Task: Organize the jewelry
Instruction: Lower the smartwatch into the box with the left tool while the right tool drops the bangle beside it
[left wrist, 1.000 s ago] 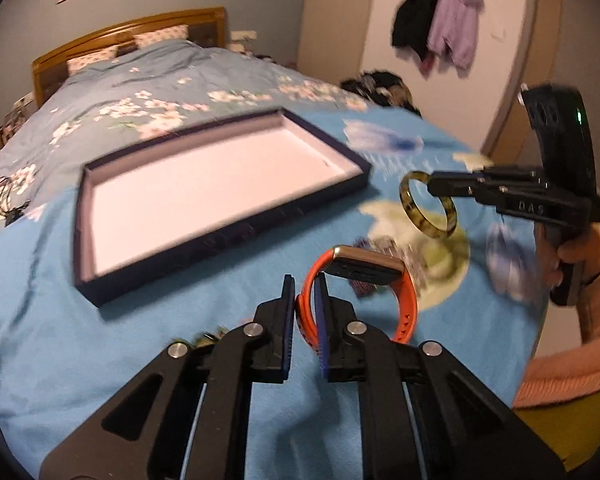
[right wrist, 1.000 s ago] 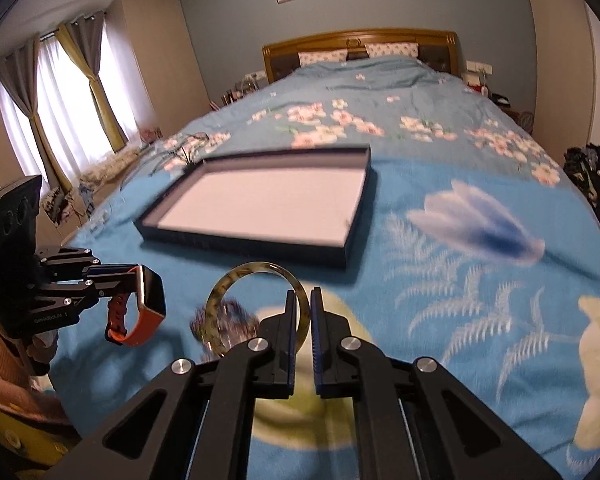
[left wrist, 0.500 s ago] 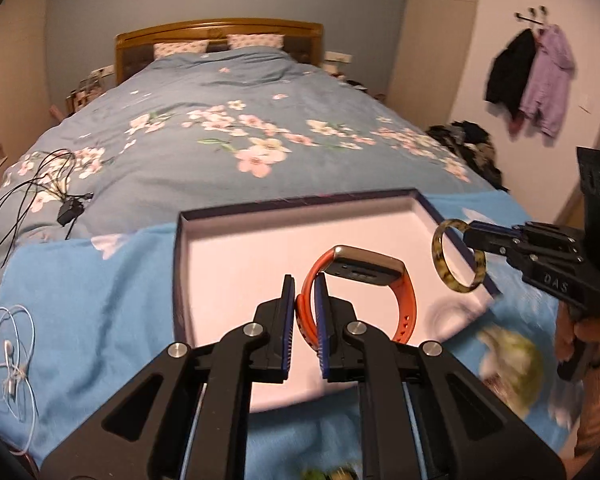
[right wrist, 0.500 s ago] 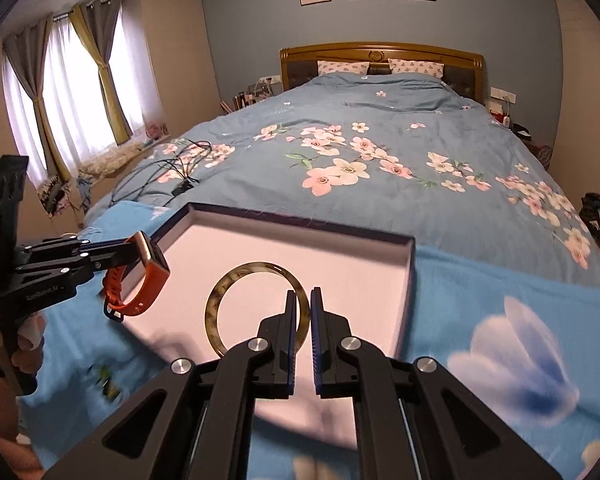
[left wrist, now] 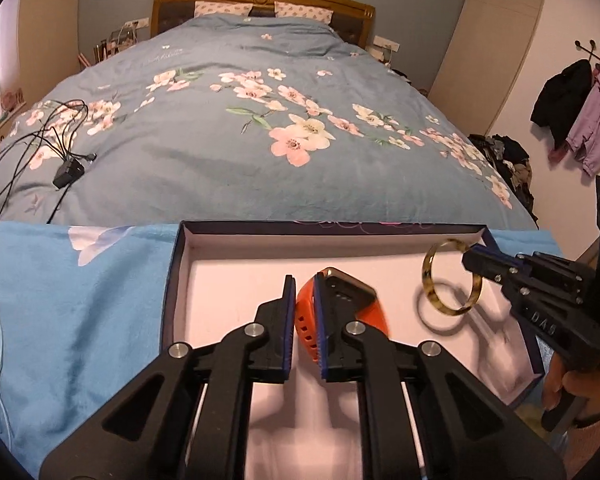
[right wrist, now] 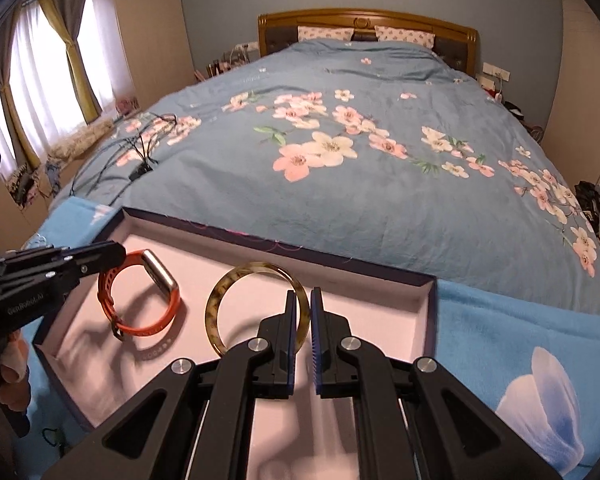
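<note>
Both claws are over the tray now, each carrying a piece! The left claw [left wrist: 304,312] is clenched on the strap of the orange smartwatch [left wrist: 340,308], and in the right wrist view that watch [right wrist: 140,296] hangs off its tip above the left half of the tray [right wrist: 236,236], with its shadow on the pale lining just beneath. The right claw [right wrist: 303,320] is clamped on the rim of the tortoiseshell bangle [right wrist: 256,308], which stands on edge, its open face turned sideways across the tray. From the left wrist view the bangle [left wrist: 452,280] floats near the right wall of the tray [left wrist: 496,244] with a clear shadow below it, so I judge it is not touching the lining yet.

Here is what the next move hangs on: each piece lies straight below its own claw, tray floor directly under it, and the two are well apart, side by side. The tray rests on a bright blue blanket [left wrist: 80,300] at the foot of the bed [right wrist: 340,120]. A short drop, then a release, looks like all that is left. The bangle on edge may roll; the watch should flop flat.
</note>
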{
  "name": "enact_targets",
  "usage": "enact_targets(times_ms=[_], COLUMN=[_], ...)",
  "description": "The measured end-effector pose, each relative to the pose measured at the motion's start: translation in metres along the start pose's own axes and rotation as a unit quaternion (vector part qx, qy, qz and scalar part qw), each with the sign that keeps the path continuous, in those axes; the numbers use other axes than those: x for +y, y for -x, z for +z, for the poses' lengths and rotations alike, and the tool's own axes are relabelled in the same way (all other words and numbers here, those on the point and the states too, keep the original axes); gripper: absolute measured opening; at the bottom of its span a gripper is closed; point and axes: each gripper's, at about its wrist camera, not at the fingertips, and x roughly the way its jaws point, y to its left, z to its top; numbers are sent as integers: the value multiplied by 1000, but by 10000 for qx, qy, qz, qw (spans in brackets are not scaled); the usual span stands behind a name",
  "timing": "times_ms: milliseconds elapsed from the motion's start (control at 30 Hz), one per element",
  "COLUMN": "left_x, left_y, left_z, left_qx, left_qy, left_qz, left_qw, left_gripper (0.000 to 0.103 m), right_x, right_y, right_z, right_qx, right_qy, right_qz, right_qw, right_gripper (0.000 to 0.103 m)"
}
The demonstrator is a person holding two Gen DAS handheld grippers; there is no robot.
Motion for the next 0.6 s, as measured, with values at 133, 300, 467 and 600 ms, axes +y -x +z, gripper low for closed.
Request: enact_targets(times_ms=[133, 300, 467, 600], left_x=[6, 5, -7, -13], left_y=[-16, -22, -30, -36], left_z=[0, -1, -7, -7], left_qx=[173, 278, 443, 511], left_qy=[19, -145, -502, -552], left_qz=[71, 143, 313, 464], left_qw=[9998, 9994, 9973, 9961], left_gripper=[8, 14, 22, 11], right_x=[2, 2, 1, -1], right_y=[-8, -13, -16, -11], right_z=[1, 5, 8, 5], right_qx=[122, 229, 260, 200], right_qy=[26, -14, -80, -148], right_qz=[-56, -91, -76, 2], right_qw=[9999, 9997, 9996, 9997], right_gripper=[5, 5, 6, 6])
